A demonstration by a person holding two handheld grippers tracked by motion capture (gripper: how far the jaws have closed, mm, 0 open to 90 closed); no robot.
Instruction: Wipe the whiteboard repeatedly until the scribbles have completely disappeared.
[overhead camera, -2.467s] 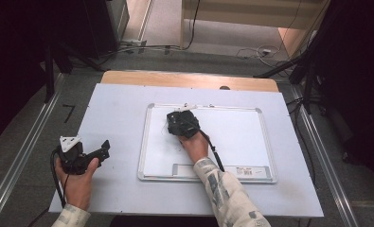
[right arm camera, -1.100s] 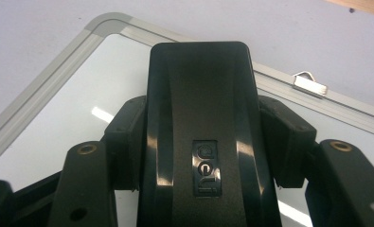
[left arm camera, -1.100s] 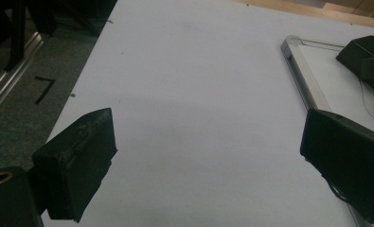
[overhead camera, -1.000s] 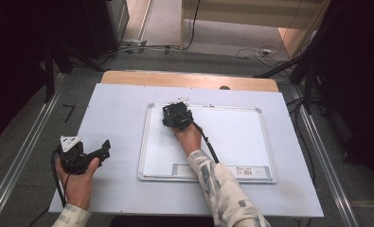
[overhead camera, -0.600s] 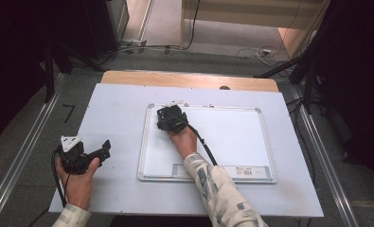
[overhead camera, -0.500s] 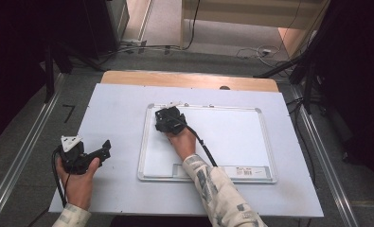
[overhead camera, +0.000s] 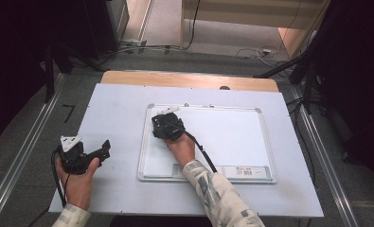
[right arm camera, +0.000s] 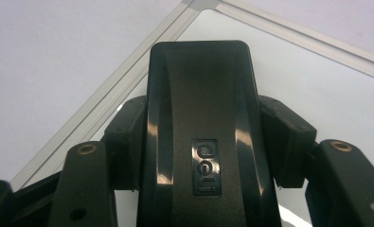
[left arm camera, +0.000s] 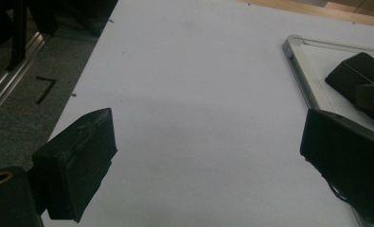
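Right gripper (overhead camera: 164, 124): it is near the top left corner of the whiteboard, with the person's hand behind it.
Right fingers (right arm camera: 123, 142): they are pressed on both sides of a black eraser and grip it firmly.
Eraser (right arm camera: 201, 132): it is a black block with a small logo on top. It sits between the two jaws and points toward the corner of the frame. In the right gripper view its front end is just beside the metal frame. If its bottom touches the board, I cannot tell.
Whiteboard (overhead camera: 232, 137): it lies flat on the white table (overhead camera: 118, 109), with a thin metal frame around it.
Left gripper (overhead camera: 92, 153): it rests in the left hand near the left edge of the table, well apart from the whiteboard.
Left fingers (left arm camera: 78, 161): they stand wide open and hold nothing; between them is bare table surface.
Floor (overhead camera: 28, 127): grey, with a metal rail beside the table.
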